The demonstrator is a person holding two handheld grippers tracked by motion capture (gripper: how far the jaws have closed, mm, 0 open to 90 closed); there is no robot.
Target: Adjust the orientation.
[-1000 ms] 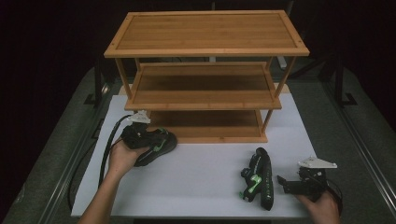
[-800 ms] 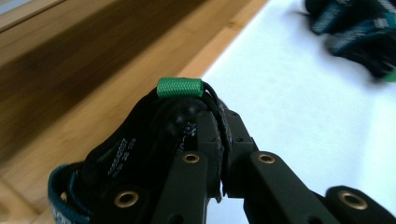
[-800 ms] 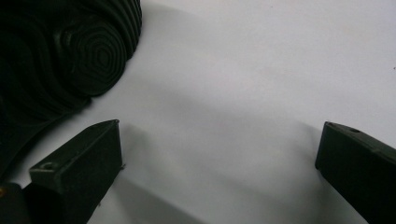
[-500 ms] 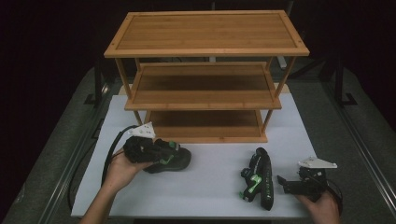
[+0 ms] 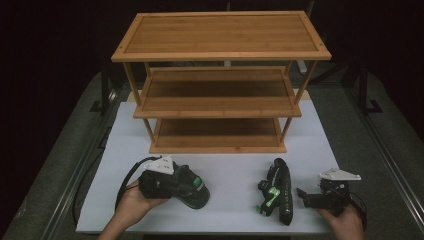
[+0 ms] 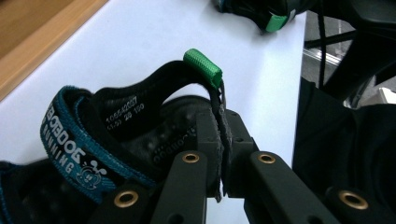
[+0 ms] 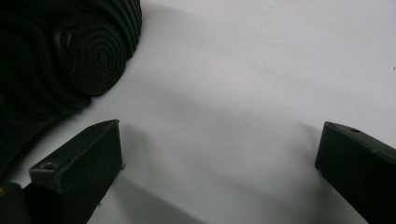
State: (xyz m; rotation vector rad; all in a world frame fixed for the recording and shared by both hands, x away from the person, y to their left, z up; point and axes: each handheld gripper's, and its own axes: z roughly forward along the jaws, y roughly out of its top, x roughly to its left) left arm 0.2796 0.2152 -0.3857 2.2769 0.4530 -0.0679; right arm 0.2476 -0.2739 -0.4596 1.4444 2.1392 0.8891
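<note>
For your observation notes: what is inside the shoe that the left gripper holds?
Inside the shoe, a printed size label shows on the black lining. The left gripper pinches its heel; the toe end is hidden.

A three-tier bamboo shoe rack [image 5: 220, 85] stands at the far half of a white tabletop [image 5: 235, 170]. Each tier is a slatted wooden board with a raised rim, carried on slim wooden posts at the corners; the top tier is the widest. The lowest tier rests directly on the tabletop. The tabletop lies on a grey table [image 5: 65, 165] with metal rails along both sides. Black stand legs [image 5: 367, 92] rise beside the table at right, against a dark background.
</note>
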